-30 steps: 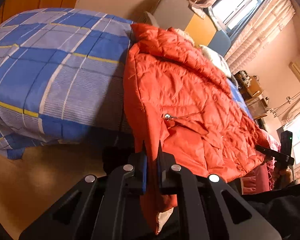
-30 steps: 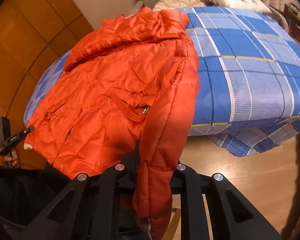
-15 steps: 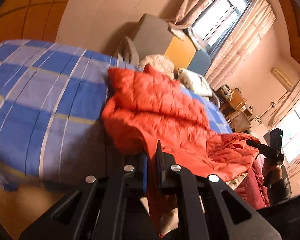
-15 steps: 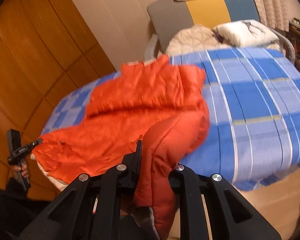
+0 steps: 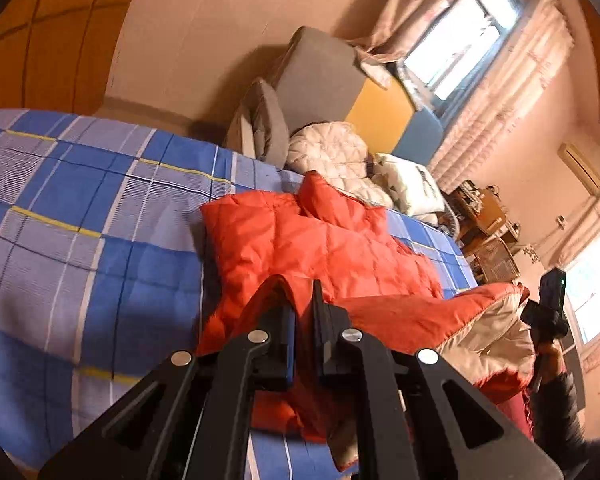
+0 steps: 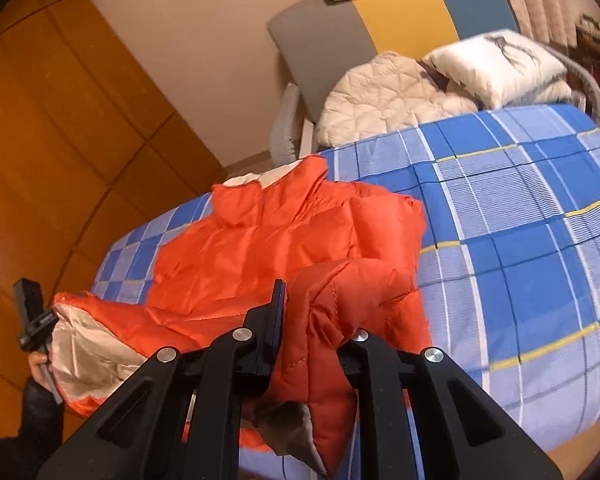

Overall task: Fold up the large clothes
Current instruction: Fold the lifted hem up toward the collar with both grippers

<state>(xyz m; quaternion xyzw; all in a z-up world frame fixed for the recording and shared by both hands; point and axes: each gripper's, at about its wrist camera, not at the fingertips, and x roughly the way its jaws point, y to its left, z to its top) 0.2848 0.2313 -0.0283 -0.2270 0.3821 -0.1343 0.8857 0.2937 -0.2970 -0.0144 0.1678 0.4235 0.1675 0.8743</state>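
- Left tool (image 5: 303, 300): jaws drawn narrow, pinched on a thin edge of the orange jacket (image 5: 320, 248). The fabric rises in a peak between the fingers and hangs below them.
- Right tool (image 6: 316, 304): closed on a thicker, padded fold of the same jacket. It looks like a sleeve or a hem corner; we cannot tell which. The bunch spills over the right finger and hides its tip.
- Each tool shows in the other's view at the far end of the lifted edge, so we hold the two ends of one long side.
- Change since a second ago: then the jacket lay spread, its lower part draped over the bed edge toward us. Now that lower part is raised and carried in over the bed (image 6: 520, 240), and the room has swung further into view as we lift.
- The pale cream lining (image 6: 88, 340) now shows under the lifted edge, near the left-hand end. The hem is turning over.
- Where the jacket is: collar end flat on the blue plaid bedcover, toward the headboard (image 6: 340, 32); near half in the air between the tools.
- Our reading: the first fold, bottom to top, is underway and roughly half travelled.
- Next call, as we judge it: carry both ends on evenly toward the collar, then lay them down square.
- Risk: puffy, slick fabric may slump or slide once released. The right grip is bulky and may drop a lump.
- A white pillow (image 6: 500, 64) and a cream quilted garment (image 6: 388, 92) sit beyond, clear of the fold.
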